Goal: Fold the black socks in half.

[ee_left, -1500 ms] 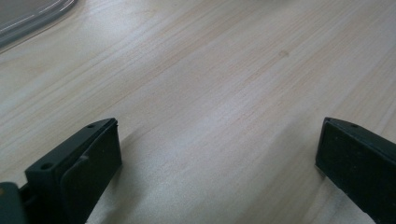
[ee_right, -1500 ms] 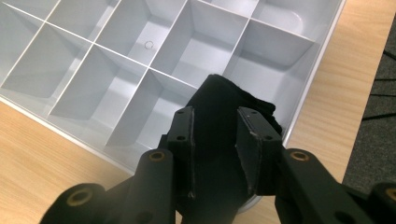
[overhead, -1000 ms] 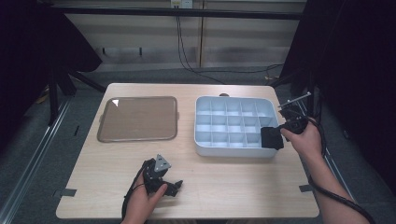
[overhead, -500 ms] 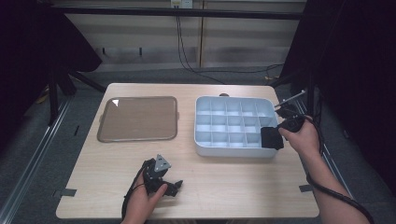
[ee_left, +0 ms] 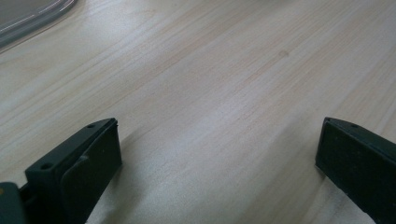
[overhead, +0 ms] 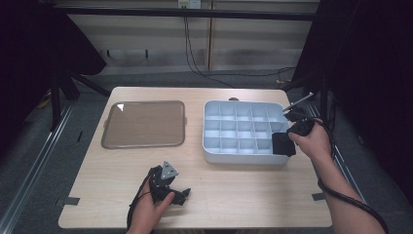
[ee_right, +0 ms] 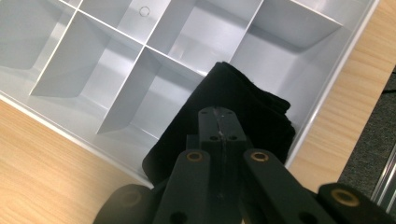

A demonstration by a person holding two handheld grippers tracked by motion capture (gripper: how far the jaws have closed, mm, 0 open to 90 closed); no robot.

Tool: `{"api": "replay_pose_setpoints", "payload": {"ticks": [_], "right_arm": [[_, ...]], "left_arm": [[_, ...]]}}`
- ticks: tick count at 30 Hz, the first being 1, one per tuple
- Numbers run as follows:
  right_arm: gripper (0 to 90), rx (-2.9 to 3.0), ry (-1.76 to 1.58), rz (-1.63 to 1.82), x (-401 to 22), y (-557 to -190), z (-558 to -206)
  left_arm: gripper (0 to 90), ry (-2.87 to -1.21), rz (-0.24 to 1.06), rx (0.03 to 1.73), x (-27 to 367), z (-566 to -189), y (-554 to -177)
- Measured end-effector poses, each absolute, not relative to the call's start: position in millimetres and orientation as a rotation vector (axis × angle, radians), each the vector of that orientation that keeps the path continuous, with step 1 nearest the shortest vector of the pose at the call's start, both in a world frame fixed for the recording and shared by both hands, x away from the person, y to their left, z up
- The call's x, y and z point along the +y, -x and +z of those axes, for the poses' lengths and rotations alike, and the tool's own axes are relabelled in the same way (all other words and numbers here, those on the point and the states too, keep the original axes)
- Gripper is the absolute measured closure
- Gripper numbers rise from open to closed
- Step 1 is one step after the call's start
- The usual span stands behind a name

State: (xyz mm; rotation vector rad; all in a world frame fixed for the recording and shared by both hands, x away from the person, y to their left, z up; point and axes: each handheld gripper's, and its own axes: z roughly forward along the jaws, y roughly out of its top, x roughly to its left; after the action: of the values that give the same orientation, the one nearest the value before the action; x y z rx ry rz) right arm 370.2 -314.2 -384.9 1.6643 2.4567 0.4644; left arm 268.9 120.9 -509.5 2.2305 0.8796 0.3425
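The black cloth (ee_right: 233, 107) lies folded in the white box's (overhead: 214, 151) corner compartment at about 4 o'clock on the desk (overhead: 234, 195), the right gripper (ee_right: 223, 116) pinching it with fingers tight together, while the left gripper (overhead: 181, 195) rests at 7 o'clock, fingers wide.

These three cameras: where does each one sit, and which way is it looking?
High view: above the table's near edge, looking forward and down; both forearms, left tongs, right tongs.
Left gripper view: rides the left tongs, facing the bare table; jaws wide apart.
Right gripper view: rides the right tongs, shut on a black cloth over the compartment tray.
Shared: high and right views show tray and cloth.
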Motion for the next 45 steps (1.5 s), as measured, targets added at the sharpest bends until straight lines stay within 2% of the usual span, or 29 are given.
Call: {"api": "replay_pose_setpoints", "payload": {"ticks": [45], "right_arm": [[90.0,2.493,-1.652,0.353,-314,-374,-413]], "left_arm": [[0.0,-2.228,0.335,0.879,121,-510,-269]]}}
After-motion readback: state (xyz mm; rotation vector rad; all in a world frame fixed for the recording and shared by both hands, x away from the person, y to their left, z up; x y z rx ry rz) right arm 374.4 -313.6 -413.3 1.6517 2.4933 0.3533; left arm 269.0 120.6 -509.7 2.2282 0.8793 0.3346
